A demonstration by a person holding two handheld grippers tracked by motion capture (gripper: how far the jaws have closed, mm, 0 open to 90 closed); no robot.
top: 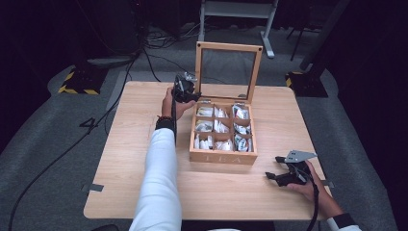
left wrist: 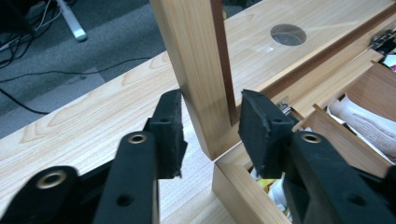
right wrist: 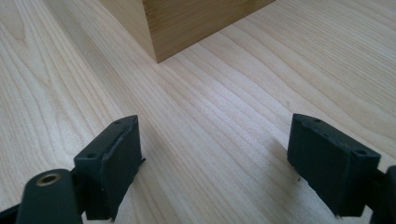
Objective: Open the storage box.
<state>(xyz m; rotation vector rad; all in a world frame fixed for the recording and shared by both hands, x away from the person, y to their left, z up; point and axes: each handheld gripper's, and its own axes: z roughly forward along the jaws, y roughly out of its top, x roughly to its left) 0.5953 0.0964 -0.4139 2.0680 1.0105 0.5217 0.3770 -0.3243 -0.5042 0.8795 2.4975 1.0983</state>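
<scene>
**A:** Where do you stand right now?

**B:** Start at your left gripper [left wrist: 208, 135]. Its jaws are apart, one on each side of the lower corner of the lid [left wrist: 201, 70], close to the wood but not pressing on it as far as I can tell. The lid is upright, hinged at the back of the tea box [top: 223, 156], which sits in the middle of the table [top: 130, 159].

**A:** So which step is this?

**B:** I'd judge you're working the lid, set to grip its frame post near the hinge. The pictures alone don't say whether it is to be closed or only steadied. Next, bring the jaws together on the post, then swing it gently about the hinge line so you don't twist it.

**A:** And my right gripper?

**B:** Your right gripper [top: 284, 177] rests near the table's front right edge, well apart from the box's front corner [right wrist: 156, 44]. Its jaws are wide apart with nothing between them but bare tabletop. It could brace the box if that slides.

**A:** What am I handling?

**B:** Pale, smooth-grained wood with square edges; the lid is a thin frame around a clear pane. The box is split into small compartments filled with paper-wrapped tea bags [top: 219, 127]. The jaw pads [left wrist: 170, 133] are black, soft-looking foam, which should hold the wood without marking it.
</scene>
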